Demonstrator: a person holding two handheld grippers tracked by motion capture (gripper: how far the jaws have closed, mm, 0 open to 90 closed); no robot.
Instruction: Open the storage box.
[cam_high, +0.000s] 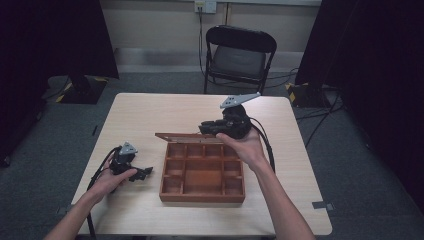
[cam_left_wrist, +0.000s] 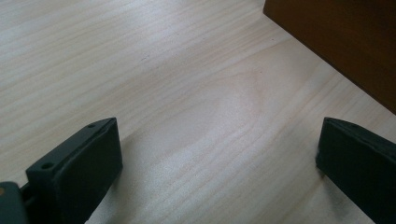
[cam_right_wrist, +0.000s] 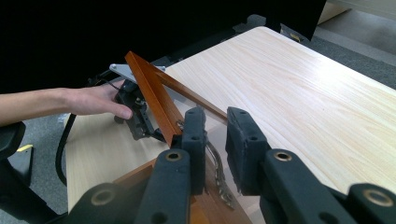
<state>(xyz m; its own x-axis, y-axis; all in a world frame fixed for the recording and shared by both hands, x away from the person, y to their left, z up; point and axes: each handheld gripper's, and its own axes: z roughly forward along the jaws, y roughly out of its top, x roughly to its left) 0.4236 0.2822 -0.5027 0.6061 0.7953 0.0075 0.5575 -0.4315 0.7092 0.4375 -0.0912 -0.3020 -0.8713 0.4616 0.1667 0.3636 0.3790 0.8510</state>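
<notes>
A brown wooden box (cam_high: 202, 195) with several empty compartments sits mid-table, and its framed lid (cam_high: 187, 136) is raised at the far edge. My right gripper (cam_high: 207, 129) is at that edge, jaws nearly together on the lid (cam_right_wrist: 154, 98), with a metal latch (cam_right_wrist: 217, 175) hanging between the pads. My left gripper (cam_high: 145, 172) rests on the table left of the box. Its jaws (cam_left_wrist: 219, 158) stand wide open over bare wood with nothing between them. The box's side (cam_left_wrist: 336, 42) is just beyond its right jaw. The left gripper (cam_right_wrist: 135, 116) and the hand on it also show behind the lid.
The light wooden table (cam_high: 150, 115) has free room all around the box. A black folding chair (cam_high: 239, 55) stands behind the far edge. Dark curtains hang at both sides, and cables lie on the grey floor.
</notes>
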